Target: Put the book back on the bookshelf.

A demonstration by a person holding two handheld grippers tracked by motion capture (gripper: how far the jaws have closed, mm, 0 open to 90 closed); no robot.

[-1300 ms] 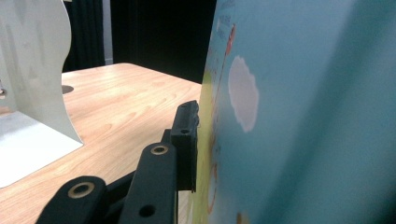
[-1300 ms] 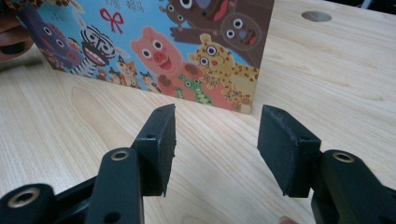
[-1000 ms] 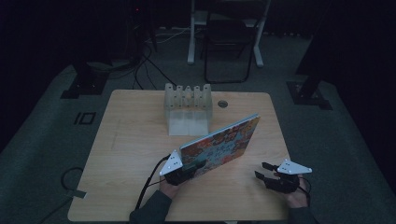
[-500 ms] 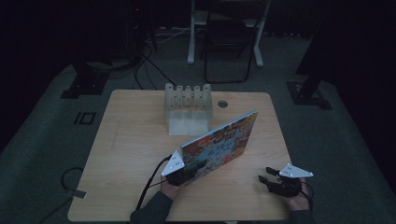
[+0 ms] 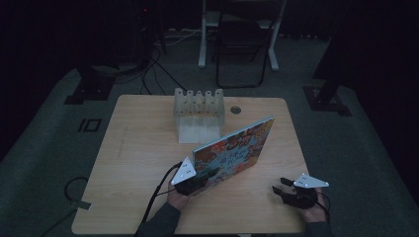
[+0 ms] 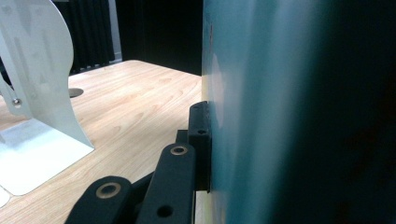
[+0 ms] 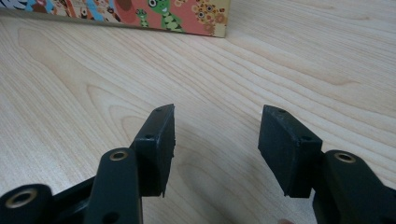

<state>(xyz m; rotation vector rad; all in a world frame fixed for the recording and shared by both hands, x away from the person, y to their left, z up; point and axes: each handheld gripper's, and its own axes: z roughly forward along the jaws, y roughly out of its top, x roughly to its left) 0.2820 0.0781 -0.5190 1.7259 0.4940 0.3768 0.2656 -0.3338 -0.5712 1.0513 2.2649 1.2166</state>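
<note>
Your left gripper (image 5: 197,181) was clamped on the book's (image 5: 234,150) lower corner, tilted up over the table (image 5: 138,148); stiff, light, glossy, likely slippery. Right gripper (image 5: 284,188) sat half-open, empty.

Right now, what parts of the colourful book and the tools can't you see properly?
- Left gripper view: the book is too close and blurred, so its cover art is unreadable; it hides one side of the left tool.
- High view: dim light; the book's pictures and the slots of the white rack are too small.
- Right gripper view: the book is cut off by the top edge.
</note>
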